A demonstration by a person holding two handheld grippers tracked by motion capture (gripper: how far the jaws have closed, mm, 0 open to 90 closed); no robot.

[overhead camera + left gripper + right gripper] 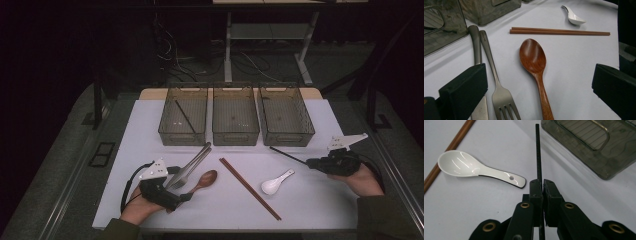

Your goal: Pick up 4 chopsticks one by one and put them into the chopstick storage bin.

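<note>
Worktop [150, 130], high view: white surface with three smoky clear bins along the far edge. The left bin [183, 116] holds one black chopstick [185, 117]; the middle bin [235, 116] and right bin [286, 116] look bare. Nearer the person lie a metal fork [189, 169] and a metal knife [197, 157] side by side, a wooden spoon [204, 180], a pair of brown chopsticks [250, 188] and a white ceramic spoon [276, 183]. The left gripper [184, 188] rests by the fork and the wooden spoon's handle. The right gripper [309, 162] sits at the right, clamped on a second black chopstick [287, 154] that points toward the right bin's near corner.

Left gripper view: jaws spread wide, nothing between the pads. The wooden spoon [535, 65] lies between them, bowl away from the camera; the fork [496, 85] and knife [476, 45] run along the left jaw. The brown chopsticks [559, 31] lie crosswise beyond, the white ceramic spoon [573, 17] farther off.

Right gripper view: right gripper [542, 187] clenched on the second black chopstick [538, 152], whose shaft runs straight ahead, passing just beside the right bin [599, 147]. The white ceramic spoon [474, 168] lies to the left on the worktop, apart from the chopstick.
</note>
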